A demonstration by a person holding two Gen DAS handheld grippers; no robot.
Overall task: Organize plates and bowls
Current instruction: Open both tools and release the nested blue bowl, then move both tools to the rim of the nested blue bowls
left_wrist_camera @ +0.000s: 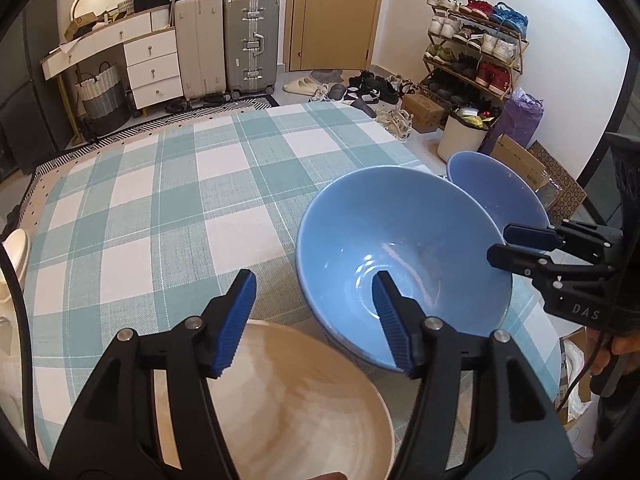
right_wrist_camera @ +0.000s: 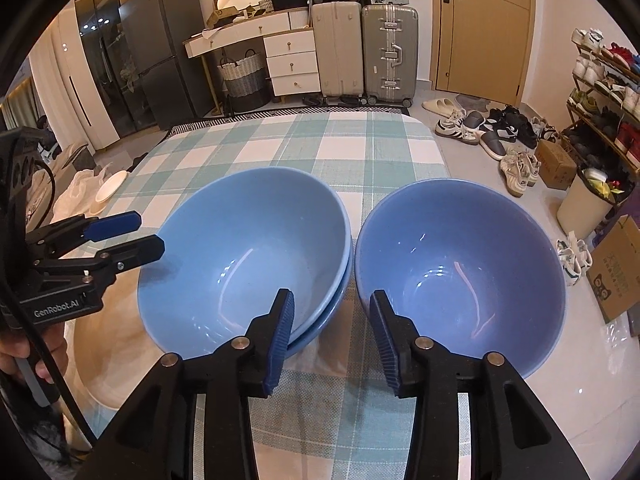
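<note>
Checked tablecloth (left_wrist_camera: pixel 168 208), suitcases (left_wrist_camera: pixel 228 44) behind

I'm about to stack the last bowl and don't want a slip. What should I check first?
1. Is the left gripper empty: ok, open, nothing between its pads.
2. Is the right gripper empty: ok, open, aimed at the gap between the bowls.
3. Are the stacked bowls nested: ok, the lower rim shows beneath the upper one.
4. Is the single bowl upright and empty: ok.
5. Is there a gap between the single bowl and the stack: cannot tell, the rims look very close.
</note>
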